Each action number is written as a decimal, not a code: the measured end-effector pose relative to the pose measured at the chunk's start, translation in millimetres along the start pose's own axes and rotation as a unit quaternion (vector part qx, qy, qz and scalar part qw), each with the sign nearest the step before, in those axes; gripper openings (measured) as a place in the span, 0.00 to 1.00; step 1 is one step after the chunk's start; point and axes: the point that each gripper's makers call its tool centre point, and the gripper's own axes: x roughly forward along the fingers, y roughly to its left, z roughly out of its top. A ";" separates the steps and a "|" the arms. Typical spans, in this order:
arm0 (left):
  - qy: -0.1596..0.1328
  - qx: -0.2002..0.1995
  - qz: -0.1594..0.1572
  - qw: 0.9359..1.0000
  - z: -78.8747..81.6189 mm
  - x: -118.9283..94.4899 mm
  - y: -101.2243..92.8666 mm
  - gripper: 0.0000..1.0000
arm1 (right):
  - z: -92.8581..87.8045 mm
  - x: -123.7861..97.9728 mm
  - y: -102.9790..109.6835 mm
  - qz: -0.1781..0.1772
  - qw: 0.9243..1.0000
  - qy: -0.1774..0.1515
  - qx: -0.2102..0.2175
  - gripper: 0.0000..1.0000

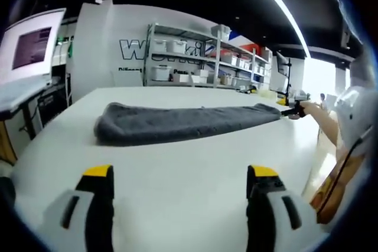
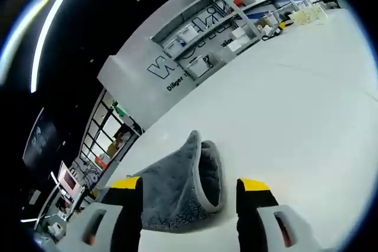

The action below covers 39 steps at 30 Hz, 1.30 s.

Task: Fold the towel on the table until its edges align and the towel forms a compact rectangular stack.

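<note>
Yellow-tipped jaws of the left gripper [image 1: 180,181] stand open over bare white desk [image 1: 195,163]. Beyond lies the grey towel [image 1: 177,123], folded into a long strip; right gripper [image 2: 189,196] open at its end. Further folds remain.

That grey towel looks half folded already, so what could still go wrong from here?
The towel lies as a long, loosely rolled strip, so its edges may end up uneven. The right gripper is open around one end and may catch only the top layer. The left gripper hangs open, short of the towel, so that end could drag.
</note>
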 end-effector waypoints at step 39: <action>0.050 0.028 0.038 0.998 -4.9 -9.4 26.9 0.97 | -0.5 26.7 2.3 0.028 0.997 0.034 0.068 0.02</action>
